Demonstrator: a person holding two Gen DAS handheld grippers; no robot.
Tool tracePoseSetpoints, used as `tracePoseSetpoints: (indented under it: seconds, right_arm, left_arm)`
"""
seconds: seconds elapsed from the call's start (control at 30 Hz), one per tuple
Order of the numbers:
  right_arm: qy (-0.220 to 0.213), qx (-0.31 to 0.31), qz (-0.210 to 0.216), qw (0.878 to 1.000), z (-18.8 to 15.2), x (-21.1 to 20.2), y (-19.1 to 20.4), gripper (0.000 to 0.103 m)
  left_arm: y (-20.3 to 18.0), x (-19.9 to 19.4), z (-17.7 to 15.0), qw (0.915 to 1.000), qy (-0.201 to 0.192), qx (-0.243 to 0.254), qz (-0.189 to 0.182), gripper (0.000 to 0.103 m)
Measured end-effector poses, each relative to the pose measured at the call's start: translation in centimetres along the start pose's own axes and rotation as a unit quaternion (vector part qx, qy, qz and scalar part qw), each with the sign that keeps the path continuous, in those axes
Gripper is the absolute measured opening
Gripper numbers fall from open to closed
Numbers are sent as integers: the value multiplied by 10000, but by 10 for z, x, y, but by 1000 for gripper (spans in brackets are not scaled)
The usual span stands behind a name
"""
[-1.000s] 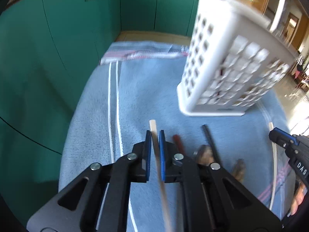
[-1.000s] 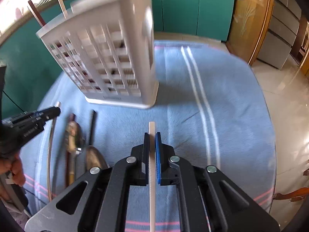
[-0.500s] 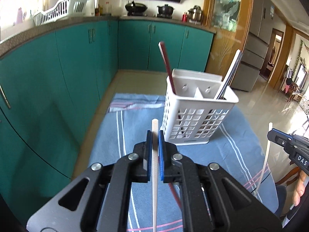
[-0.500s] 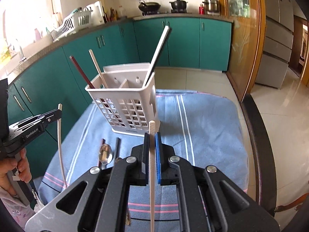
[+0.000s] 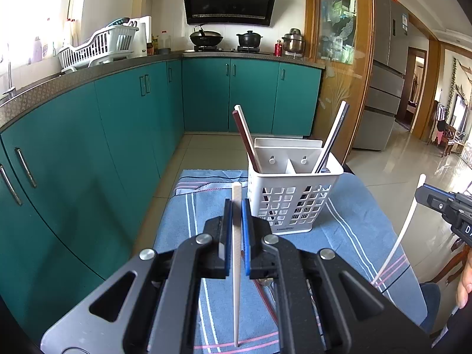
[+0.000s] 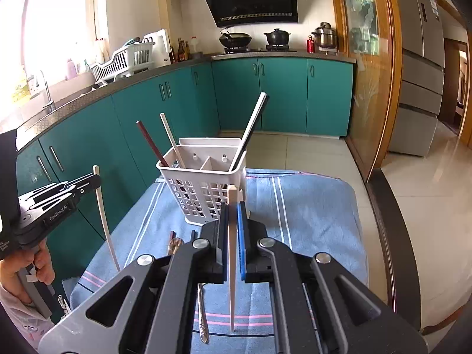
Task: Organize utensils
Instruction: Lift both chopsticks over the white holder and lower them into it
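Because each white chopstick must drop tip-first into the utensil basket [image 5: 295, 194], the left gripper [image 5: 236, 206] and right gripper [image 6: 233, 209] pinch theirs near its top, hanging short of that basket.

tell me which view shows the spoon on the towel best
The right wrist view: the spoon lies largely exposed beside the right gripper. The left wrist view shows only a sliver under the left gripper.

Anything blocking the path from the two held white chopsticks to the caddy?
Nothing visible. The left gripper and right gripper each clamp a white chopstick above the blue towel; the white caddy stands ahead, unobstructed.
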State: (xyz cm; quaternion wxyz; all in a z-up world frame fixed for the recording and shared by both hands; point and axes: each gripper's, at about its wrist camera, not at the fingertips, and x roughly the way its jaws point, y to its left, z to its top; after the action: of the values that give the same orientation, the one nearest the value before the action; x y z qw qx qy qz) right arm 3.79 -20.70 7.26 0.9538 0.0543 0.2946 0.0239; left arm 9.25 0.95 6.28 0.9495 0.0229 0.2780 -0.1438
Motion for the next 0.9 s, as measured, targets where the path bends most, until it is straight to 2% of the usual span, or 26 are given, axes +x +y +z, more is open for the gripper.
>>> tracePoseSetpoints:
  seconds: [0.9]
  right_arm:
    - [-40, 25, 79, 10000, -3, 1, 0, 7]
  left_arm:
    - [-12, -3, 3, 9994, -33, 156, -319, 6]
